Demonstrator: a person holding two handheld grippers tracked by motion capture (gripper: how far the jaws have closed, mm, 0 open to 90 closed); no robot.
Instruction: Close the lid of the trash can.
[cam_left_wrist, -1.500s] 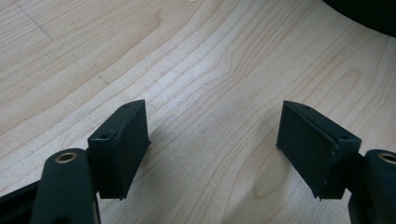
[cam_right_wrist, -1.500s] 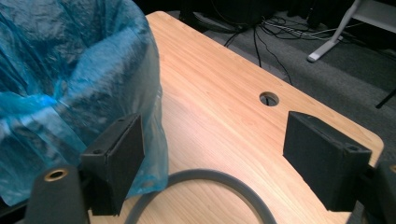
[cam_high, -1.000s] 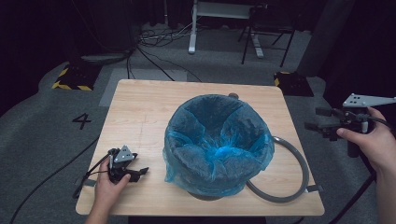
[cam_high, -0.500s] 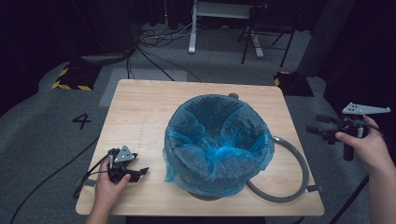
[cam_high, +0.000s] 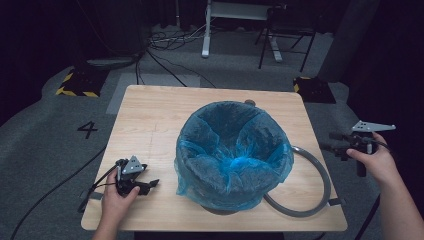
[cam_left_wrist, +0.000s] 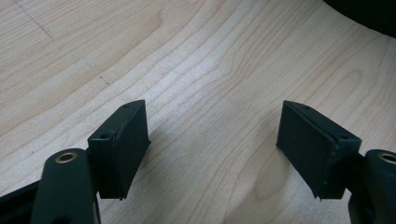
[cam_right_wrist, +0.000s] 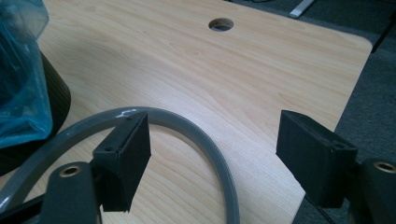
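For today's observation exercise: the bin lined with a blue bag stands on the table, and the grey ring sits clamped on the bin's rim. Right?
Not quite. The bin does stand on the table, but the grey ring lies flat on the table beside it, as the high view shows.

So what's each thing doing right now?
Bin: upright, lined.
Blue bag: inside the bin, open, folded over the rim.
Grey ring: off the bin, flat on the table beside it.
Left gripper: open, empty, low over the table.
Right gripper: open, empty, past the table's edge; its jaws have just been closing a little.
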